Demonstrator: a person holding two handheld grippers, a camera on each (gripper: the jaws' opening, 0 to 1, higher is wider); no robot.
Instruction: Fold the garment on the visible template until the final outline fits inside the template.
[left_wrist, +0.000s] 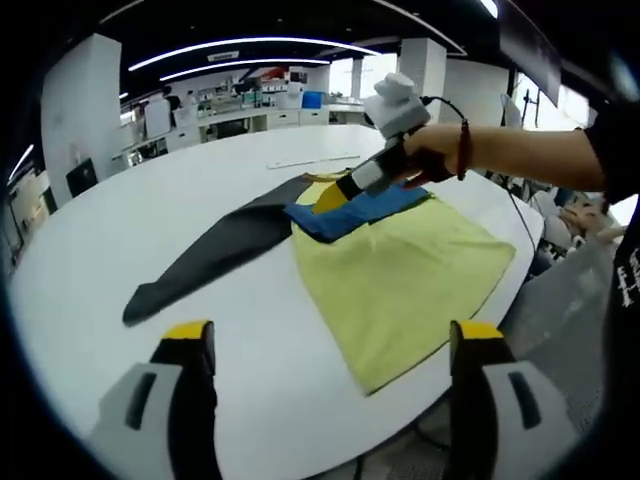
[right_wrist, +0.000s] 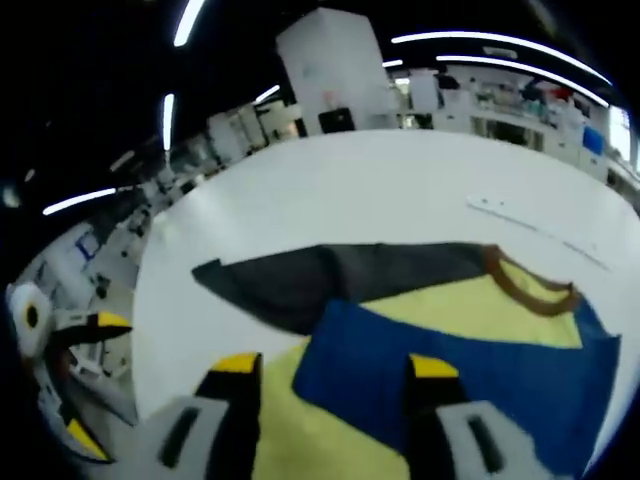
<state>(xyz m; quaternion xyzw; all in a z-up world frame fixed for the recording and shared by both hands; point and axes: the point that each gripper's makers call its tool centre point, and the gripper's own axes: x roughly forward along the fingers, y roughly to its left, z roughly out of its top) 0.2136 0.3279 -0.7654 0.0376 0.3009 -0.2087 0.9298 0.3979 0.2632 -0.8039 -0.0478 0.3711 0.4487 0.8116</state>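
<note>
A garment lies on the white round table: a yellow body, a blue part folded over it, and a dark grey sleeve stretched out to the left. My left gripper hovers open over the near table edge, short of the yellow cloth. A hand holds my right gripper down at the blue part. In the right gripper view, my right gripper stands open, its jaws on either side of the corner of the blue part. The grey sleeve and brown collar lie beyond. My left gripper shows at the left edge.
A thin pale strip lies on the table behind the garment. The person's forearm with a bead bracelet reaches in from the right. The table edge runs close to the yellow hem. Desks and shelves stand far behind.
</note>
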